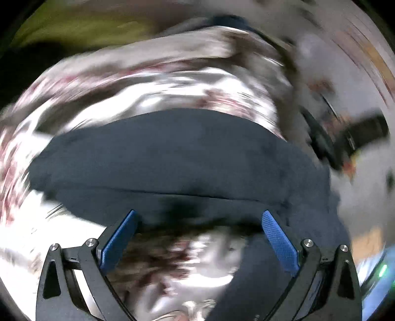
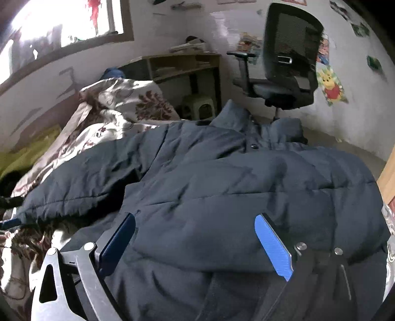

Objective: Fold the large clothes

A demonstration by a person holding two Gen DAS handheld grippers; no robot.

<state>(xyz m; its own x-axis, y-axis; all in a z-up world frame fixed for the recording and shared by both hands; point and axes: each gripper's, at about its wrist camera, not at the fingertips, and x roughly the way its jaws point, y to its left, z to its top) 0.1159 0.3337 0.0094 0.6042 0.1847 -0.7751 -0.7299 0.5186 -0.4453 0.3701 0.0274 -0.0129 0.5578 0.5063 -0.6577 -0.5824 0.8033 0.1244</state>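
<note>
Left wrist view, heavily blurred: left gripper [image 1: 200, 222] spread wide, blue pads [image 1: 118, 240] well apart, nothing between them. Its tips sit at the near edge of a dark navy jacket [image 1: 172, 158], which lies flat across a floral bedspread [image 1: 172, 81]; bedspread also shows below, between the fingers. Background streaked, details unreadable. Right wrist view, sharp: right gripper [image 2: 195, 227] likewise wide open, holding nothing, hovering over the jacket [image 2: 222, 177]. Jacket is puffy and quilted, spread on the bed, collar toward the far end, one sleeve lying out to the left over the bedspread [image 2: 118, 103]. Beyond the bed: black office chair [image 2: 288, 59], wooden shelf [image 2: 182, 64], window [image 2: 61, 22] upper left.
</note>
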